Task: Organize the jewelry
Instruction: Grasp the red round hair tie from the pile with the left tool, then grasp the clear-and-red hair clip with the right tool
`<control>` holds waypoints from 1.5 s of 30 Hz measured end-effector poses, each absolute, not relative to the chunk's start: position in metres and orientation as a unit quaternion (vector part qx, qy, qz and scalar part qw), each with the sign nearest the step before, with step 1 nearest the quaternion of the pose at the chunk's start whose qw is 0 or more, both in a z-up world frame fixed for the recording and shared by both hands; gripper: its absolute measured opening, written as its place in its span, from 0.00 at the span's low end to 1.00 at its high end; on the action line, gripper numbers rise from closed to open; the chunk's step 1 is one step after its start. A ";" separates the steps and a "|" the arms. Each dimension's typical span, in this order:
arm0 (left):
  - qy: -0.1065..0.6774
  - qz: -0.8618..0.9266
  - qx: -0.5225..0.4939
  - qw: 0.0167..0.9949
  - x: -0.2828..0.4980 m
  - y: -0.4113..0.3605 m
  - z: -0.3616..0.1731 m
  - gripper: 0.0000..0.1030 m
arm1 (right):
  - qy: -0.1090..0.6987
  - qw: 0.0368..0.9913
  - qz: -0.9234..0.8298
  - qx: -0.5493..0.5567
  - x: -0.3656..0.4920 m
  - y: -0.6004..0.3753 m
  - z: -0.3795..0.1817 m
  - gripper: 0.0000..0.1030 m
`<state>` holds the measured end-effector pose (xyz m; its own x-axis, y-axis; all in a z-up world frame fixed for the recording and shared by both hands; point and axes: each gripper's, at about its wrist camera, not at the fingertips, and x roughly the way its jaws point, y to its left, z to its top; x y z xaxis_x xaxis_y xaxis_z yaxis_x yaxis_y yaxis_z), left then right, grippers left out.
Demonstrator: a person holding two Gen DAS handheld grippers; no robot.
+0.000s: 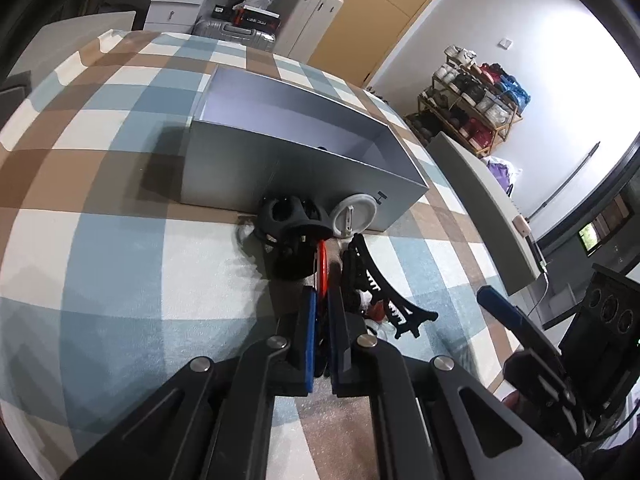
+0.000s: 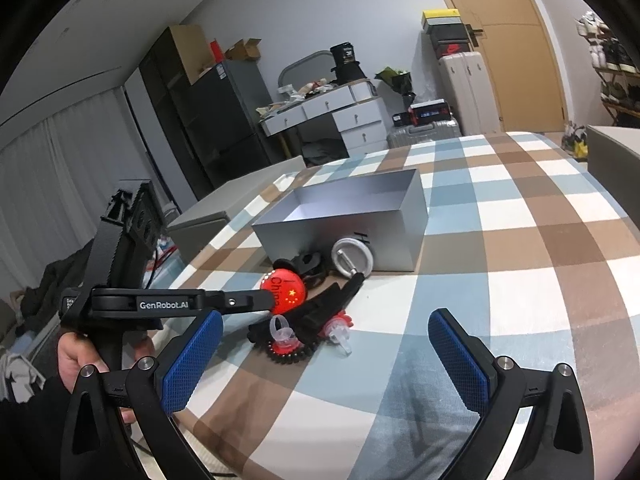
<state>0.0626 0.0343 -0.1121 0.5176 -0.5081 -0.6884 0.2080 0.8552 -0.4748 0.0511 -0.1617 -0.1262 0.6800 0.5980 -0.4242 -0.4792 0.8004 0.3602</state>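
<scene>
My left gripper is shut on a red round badge, seen edge-on; in the right wrist view the badge shows "China" lettering and stars at the left gripper's tip, just above the pile. An open grey box stands behind the pile; it also shows in the right wrist view. The pile holds a black hair comb, a white round piece, black clips, clear rings and a beaded bracelet. My right gripper is open and empty, in front of the pile.
Everything lies on a checked blue, brown and white cloth. A grey lid lies to the right of the box. A shoe rack, suitcases and a dresser stand beyond the surface.
</scene>
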 end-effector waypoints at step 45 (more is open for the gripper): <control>0.362 -0.150 -0.153 0.907 0.007 0.084 -0.079 0.02 | 0.326 0.890 0.314 0.055 0.061 -0.105 -0.115 0.77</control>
